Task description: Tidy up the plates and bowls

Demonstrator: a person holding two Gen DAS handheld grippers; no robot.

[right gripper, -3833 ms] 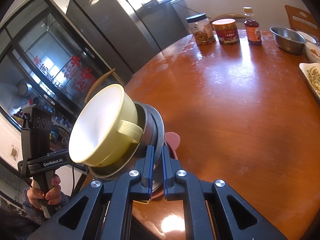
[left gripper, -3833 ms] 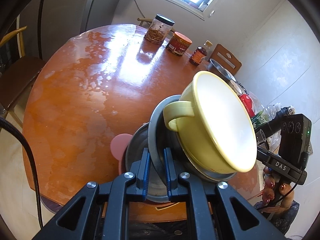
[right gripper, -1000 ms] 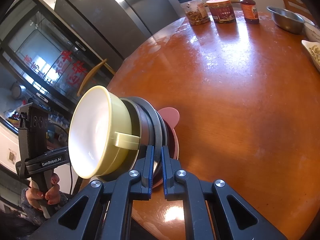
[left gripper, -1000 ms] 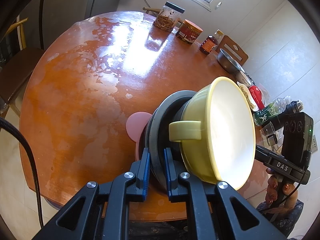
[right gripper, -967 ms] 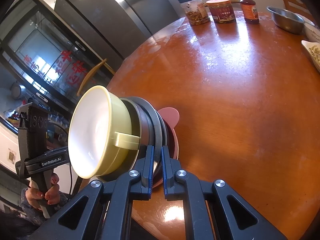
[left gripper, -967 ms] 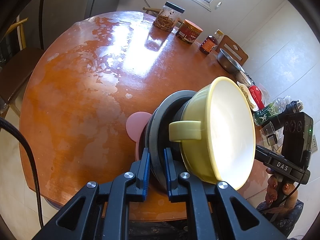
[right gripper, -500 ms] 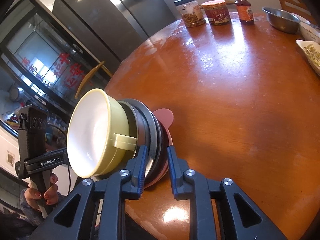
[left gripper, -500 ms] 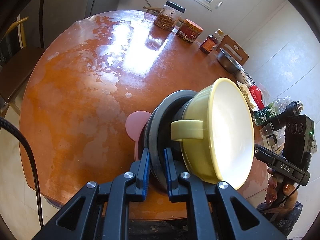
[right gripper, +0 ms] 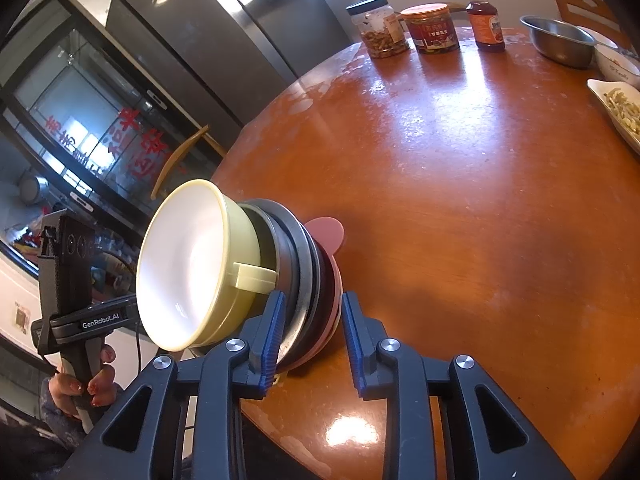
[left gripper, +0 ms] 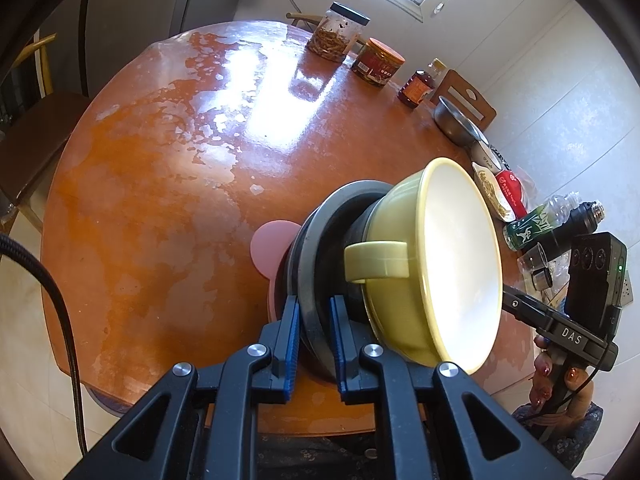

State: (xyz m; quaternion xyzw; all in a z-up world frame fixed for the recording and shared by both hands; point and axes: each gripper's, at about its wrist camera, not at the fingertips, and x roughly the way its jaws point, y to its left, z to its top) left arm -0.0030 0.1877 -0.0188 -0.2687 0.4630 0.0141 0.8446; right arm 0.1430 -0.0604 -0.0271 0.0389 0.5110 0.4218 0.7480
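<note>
A stack of dishes rests on the round wooden table [left gripper: 160, 184] near its front edge: a pink plate with ears [left gripper: 270, 248] at the bottom, dark grey plates [left gripper: 316, 240], and a yellow-green bowl with a handle [left gripper: 424, 264] on top. The same stack shows in the right wrist view, with the bowl [right gripper: 192, 264] and pink plate [right gripper: 326, 230]. My left gripper [left gripper: 314, 336] stands around the rim of the grey plates, its fingers slightly parted. My right gripper [right gripper: 312, 328] is open, its fingers either side of the stack's rim without touching.
At the table's far edge stand a glass jar [right gripper: 378, 26], a red tin [right gripper: 432, 28] and a sauce bottle [right gripper: 484, 20]. A steel bowl [right gripper: 560, 40] and a dish of food [right gripper: 618, 108] sit at the right. A fridge [right gripper: 224, 40] and a chair [left gripper: 28, 128] stand beyond.
My right gripper has opened and let go of the stack's rim. My left gripper's fingers have parted slightly. The stack has settled lower on the table.
</note>
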